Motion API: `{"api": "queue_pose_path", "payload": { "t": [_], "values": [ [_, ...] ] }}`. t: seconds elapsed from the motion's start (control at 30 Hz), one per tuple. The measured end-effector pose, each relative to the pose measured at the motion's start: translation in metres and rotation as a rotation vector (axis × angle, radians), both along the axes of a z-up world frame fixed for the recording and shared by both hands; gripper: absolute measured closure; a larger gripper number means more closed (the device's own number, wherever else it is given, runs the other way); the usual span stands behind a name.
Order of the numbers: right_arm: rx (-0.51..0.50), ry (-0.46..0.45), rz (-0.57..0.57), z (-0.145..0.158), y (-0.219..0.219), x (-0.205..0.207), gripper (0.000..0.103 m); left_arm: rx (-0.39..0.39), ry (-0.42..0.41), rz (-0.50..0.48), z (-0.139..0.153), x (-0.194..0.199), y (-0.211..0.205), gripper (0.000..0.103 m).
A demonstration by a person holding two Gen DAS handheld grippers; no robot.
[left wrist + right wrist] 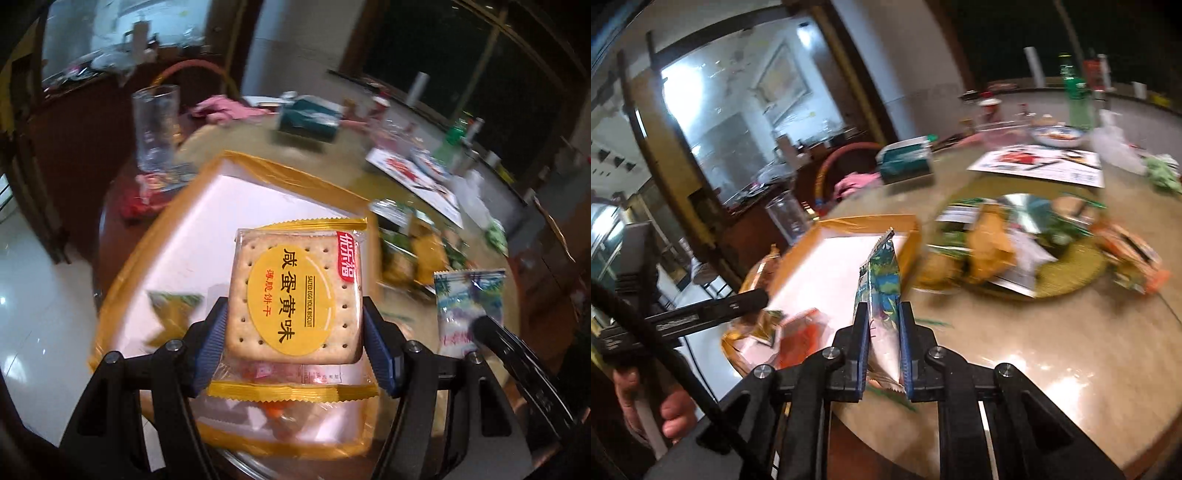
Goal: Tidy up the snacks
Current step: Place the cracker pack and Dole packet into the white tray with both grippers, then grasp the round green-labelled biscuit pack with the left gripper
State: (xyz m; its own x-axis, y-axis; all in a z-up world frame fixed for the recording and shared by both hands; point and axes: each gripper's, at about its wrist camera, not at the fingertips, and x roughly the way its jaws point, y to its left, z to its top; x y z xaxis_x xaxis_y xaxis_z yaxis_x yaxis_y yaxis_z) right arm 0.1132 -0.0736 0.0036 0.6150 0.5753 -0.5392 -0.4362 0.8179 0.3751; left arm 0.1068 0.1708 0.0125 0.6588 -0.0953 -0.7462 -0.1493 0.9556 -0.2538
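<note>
My left gripper (pixel 293 325) is shut on a yellow salted egg yolk biscuit pack (pixel 295 295), held flat above a yellow-rimmed white tray (pixel 207 206). The tray holds a few snack packs, one green and yellow (pixel 173 310). My right gripper (pixel 883 332) is shut on a blue-green and white snack pack (pixel 882 291), held upright beside the tray (pixel 827 266). That pack also shows in the left wrist view (pixel 465 302). A pile of snack packs (pixel 997 236) lies on a round green mat (pixel 1071 273) to the right.
A round glass-topped table (pixel 1071 369) carries it all. A clear glass (pixel 155 125), a teal tissue box (pixel 310 118), a printed sheet (pixel 1038 162), a bowl (pixel 1056 134) and a green bottle (pixel 1078 96) stand further back. A chair with pink cloth (pixel 849 181) sits behind.
</note>
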Motion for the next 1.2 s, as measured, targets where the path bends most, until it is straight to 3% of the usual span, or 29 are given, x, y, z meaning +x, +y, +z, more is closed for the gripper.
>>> {"api": "queue_pose_path", "payload": {
  "t": [0.3,0.43,0.57,0.6,0.67,0.73,0.77,0.83,0.93,1.1,1.2],
  "values": [
    [-0.091,0.105,0.1,-0.039,0.095,0.048,0.09,0.068,0.142,0.02,-0.044,0.058,0.033,0.034],
    [-0.154,0.129,0.11,-0.053,0.113,0.051,0.09,0.139,0.15,0.013,-0.051,0.065,0.032,0.034],
    [-0.171,0.114,0.123,-0.053,0.117,0.052,0.084,0.116,0.204,0.005,-0.063,0.073,0.039,0.034],
    [-0.167,0.107,0.125,-0.052,0.114,0.051,0.081,0.094,0.214,0.004,-0.065,0.074,0.041,0.034],
    [-0.152,0.102,0.121,-0.048,0.108,0.048,0.067,0.048,0.196,0.018,-0.06,0.07,0.046,0.032],
    [-0.118,0.08,0.112,-0.04,0.094,0.041,0.056,0.028,0.15,0.024,-0.05,0.061,0.044,0.023],
    [-0.106,0.067,0.108,-0.037,0.086,0.036,0.053,0.037,0.112,0.021,-0.043,0.054,0.04,0.017],
    [-0.081,0.038,0.067,-0.03,0.064,0.025,0.042,0.073,0.064,0.025,-0.033,0.041,0.03,0.016],
    [-0.049,0.029,0.001,-0.027,0.023,0.009,0.037,0.086,0.048,-0.011,-0.025,0.022,0.007,0.015],
    [-0.046,0.072,-0.09,-0.043,-0.038,-0.016,0.036,0.007,0.008,-0.164,-0.014,-0.008,-0.045,0.015],
    [-0.043,0.102,-0.154,-0.052,-0.067,-0.027,0.036,0.046,0.049,-0.263,-0.02,-0.013,-0.089,0.014]
  ]
}}
